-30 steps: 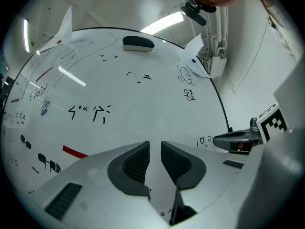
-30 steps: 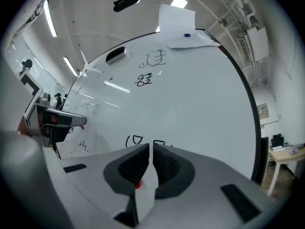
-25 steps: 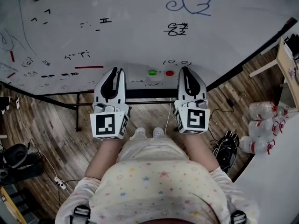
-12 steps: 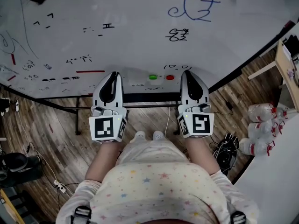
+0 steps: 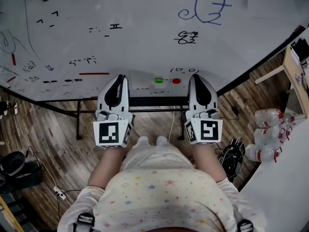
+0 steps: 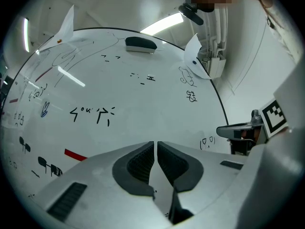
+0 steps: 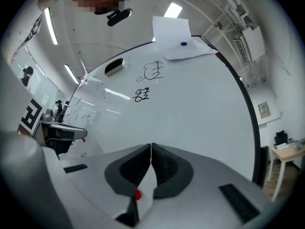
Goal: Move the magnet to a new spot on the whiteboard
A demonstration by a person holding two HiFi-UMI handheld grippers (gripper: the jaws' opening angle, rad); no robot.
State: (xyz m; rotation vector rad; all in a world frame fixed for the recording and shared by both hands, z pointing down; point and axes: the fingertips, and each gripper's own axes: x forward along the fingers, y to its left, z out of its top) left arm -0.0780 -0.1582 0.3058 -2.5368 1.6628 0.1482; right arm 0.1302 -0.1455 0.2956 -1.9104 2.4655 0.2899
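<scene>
A person held the left gripper (image 5: 119,77) and the right gripper (image 5: 195,76) level at the lower edge of the whiteboard (image 5: 145,47), each with its jaws closed together on nothing. The green magnet (image 5: 159,80) and red magnet (image 5: 176,80) sat side by side on the board between them, the red one nearer the right gripper.

Low on the whiteboard (image 5: 145,47), the left magnet (image 5: 159,80) and right magnet (image 5: 176,81) sit side by side between the left gripper (image 5: 120,77) and right gripper (image 5: 196,76), with bottles (image 5: 264,132) well off to the right.
</scene>
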